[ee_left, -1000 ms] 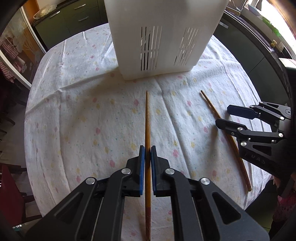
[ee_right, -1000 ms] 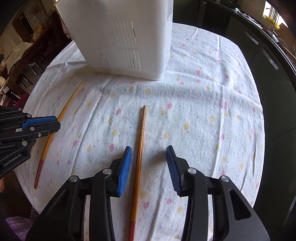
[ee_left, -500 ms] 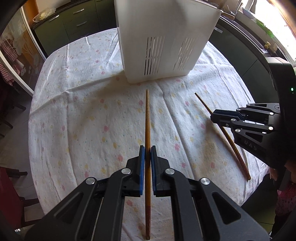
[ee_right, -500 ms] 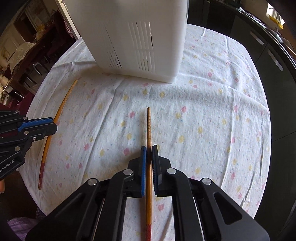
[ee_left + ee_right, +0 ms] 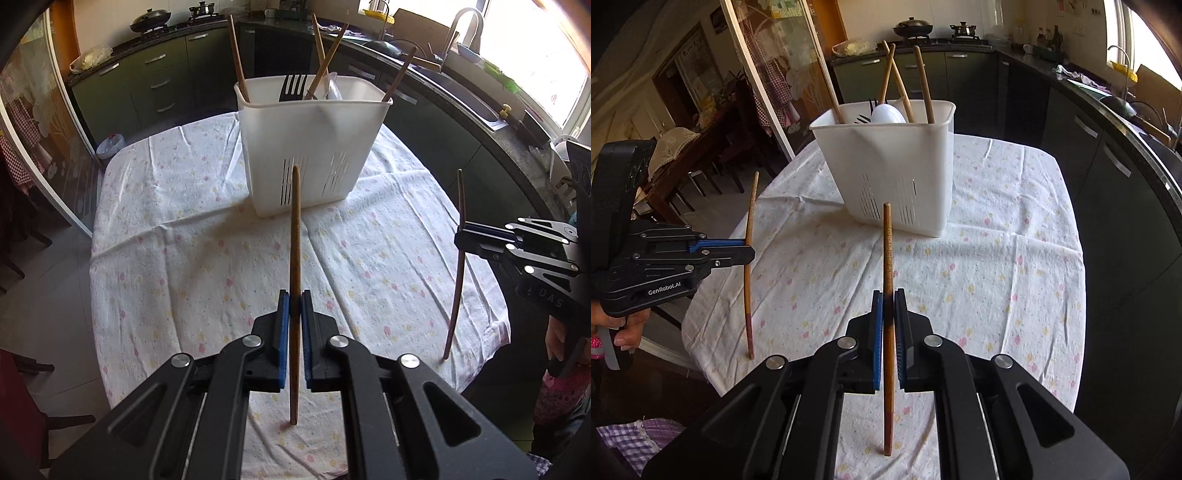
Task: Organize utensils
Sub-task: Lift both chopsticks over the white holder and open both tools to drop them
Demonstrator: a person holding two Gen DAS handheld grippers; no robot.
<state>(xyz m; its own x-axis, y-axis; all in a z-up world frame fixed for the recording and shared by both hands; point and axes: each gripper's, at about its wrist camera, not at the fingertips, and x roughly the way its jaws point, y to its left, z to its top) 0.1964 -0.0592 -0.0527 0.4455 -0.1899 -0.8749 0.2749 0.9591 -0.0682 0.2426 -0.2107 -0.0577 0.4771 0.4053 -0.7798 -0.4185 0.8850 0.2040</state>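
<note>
My left gripper (image 5: 294, 308) is shut on a wooden chopstick (image 5: 295, 236) and holds it upright above the table. My right gripper (image 5: 887, 308) is shut on a second wooden chopstick (image 5: 887, 251), also upright. Each shows in the other's view: the right gripper (image 5: 461, 236) with its chopstick (image 5: 458, 273), the left gripper (image 5: 748, 249) with its chopstick (image 5: 749, 295). A white slotted utensil holder (image 5: 310, 147) stands ahead on the table, also in the right wrist view (image 5: 886, 162). It holds several chopsticks, a black fork (image 5: 292, 86) and a white spoon (image 5: 886, 113).
The round table has a white dotted cloth (image 5: 184, 229), also seen in the right wrist view (image 5: 997, 258). Dark kitchen cabinets (image 5: 155, 85) ring the far side. A sink with a tap (image 5: 461, 33) is at the right. Chairs (image 5: 698, 177) and a glass door stand at the left.
Both grippers have lifted their chopsticks off the table and tilted up. One second ago the right gripper was open around its chopstick; it closed on it.
</note>
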